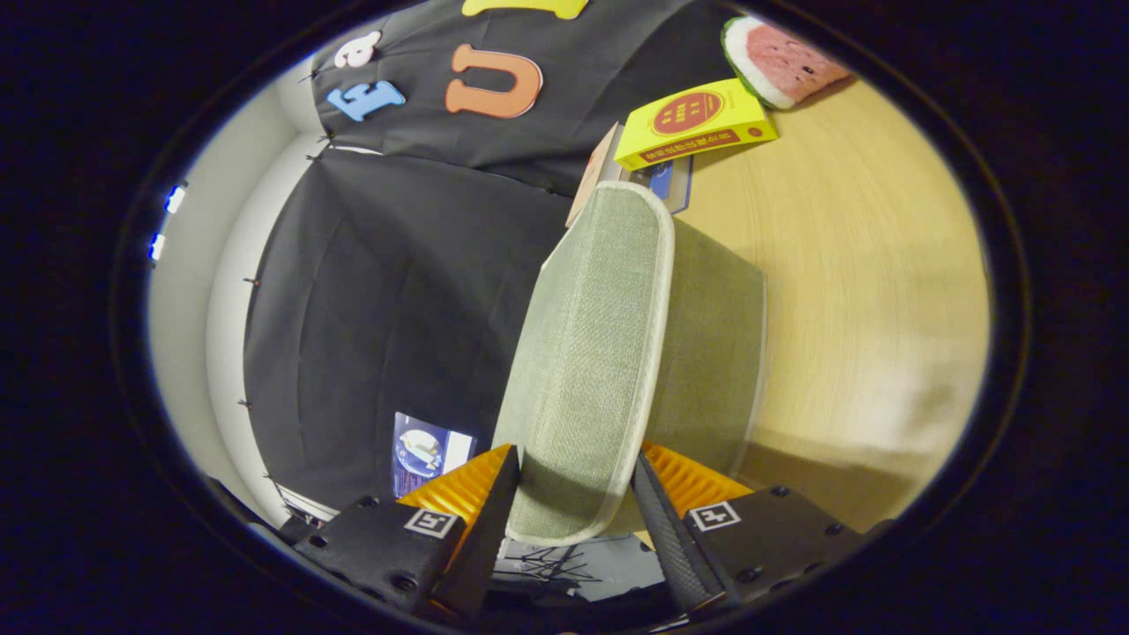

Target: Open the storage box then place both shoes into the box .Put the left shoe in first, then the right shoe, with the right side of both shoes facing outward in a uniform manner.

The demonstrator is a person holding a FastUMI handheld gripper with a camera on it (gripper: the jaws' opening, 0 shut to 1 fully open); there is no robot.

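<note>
A pale green fabric storage box (716,353) stands on the wooden table (847,265). Its lid (591,344), the same green cloth with a light trim, is swung up on edge and runs forward from my fingers. My gripper (573,469) is shut on the lid's near rim, one finger (494,503) pressing on its outer face and the other finger (657,511) on the side toward the box. The view is rolled sideways, so the table stands along one side. The inside of the box is hidden behind the lid.
Beyond the box, a yellow book (697,123) lies on a small stack of books (672,183), with a watermelon-slice plush (776,55) further back. The black cloth wall (388,291) rises past the table's edge, with a small lit screen (429,451) near it.
</note>
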